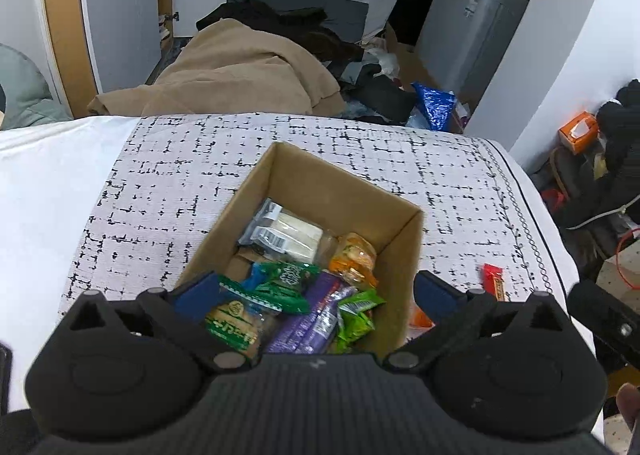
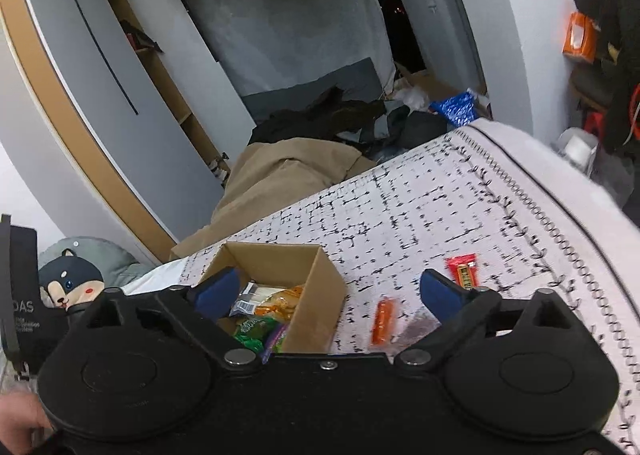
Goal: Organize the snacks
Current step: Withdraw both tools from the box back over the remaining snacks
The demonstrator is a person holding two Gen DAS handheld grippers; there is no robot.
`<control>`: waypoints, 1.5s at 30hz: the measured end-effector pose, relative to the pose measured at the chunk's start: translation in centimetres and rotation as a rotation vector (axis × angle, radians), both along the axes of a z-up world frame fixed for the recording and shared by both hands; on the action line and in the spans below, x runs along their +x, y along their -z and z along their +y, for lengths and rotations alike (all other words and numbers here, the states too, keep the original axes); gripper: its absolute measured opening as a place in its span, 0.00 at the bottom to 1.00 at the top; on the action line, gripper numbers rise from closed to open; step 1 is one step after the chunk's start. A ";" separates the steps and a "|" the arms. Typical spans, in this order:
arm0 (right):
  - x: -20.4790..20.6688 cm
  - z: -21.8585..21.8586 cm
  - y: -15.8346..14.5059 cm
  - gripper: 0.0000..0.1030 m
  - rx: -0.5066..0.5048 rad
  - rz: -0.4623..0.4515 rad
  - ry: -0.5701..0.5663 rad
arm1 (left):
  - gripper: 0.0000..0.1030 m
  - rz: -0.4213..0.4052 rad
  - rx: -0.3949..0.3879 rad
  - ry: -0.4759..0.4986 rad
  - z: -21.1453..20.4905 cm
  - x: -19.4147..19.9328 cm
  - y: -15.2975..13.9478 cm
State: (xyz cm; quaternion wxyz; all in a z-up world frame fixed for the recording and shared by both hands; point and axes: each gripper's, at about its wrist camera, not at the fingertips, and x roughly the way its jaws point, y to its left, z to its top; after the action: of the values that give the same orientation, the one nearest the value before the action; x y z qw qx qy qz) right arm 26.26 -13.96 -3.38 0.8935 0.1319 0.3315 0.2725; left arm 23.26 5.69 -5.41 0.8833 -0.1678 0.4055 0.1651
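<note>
Cardboard box (image 1: 280, 191) on the patterned bedcover (image 1: 168, 183), holding green (image 1: 280, 283), purple (image 1: 316, 319), orange (image 1: 354, 259) and clear-wrapped (image 1: 284, 231) snacks. My left gripper (image 1: 316, 293) hovers over it, fingers spread, empty. My right gripper (image 2: 328, 291) likewise gapes empty, with an orange packet (image 2: 383, 318) and a red bar (image 2: 463, 270) loose on the cover beside the box.

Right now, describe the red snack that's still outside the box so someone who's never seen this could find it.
Start at the open cardboard box on the patterned white cloth. Two loose snacks lie on the cloth beside it. The red packet is the farther one, flat with a yellow label, unlike the plain orange stick nearer the box.
</note>
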 end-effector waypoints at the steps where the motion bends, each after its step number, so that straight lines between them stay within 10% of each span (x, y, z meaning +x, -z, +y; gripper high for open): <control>1: -0.2 -0.3 -0.2 0.97 -0.005 -0.004 0.002 | 1.00 -0.002 -0.003 0.002 -0.3 -0.1 -0.1; 45: 0.7 -11.2 2.3 1.00 0.013 0.099 0.101 | 0.95 0.075 -0.052 0.114 -12.8 -0.8 4.6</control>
State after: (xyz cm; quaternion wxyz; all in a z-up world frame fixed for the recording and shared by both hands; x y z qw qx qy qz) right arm 27.00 -25.20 -5.72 0.8878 0.1676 0.3663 0.2226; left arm 22.50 -7.11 -10.00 0.8708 -0.1611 0.4513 0.1102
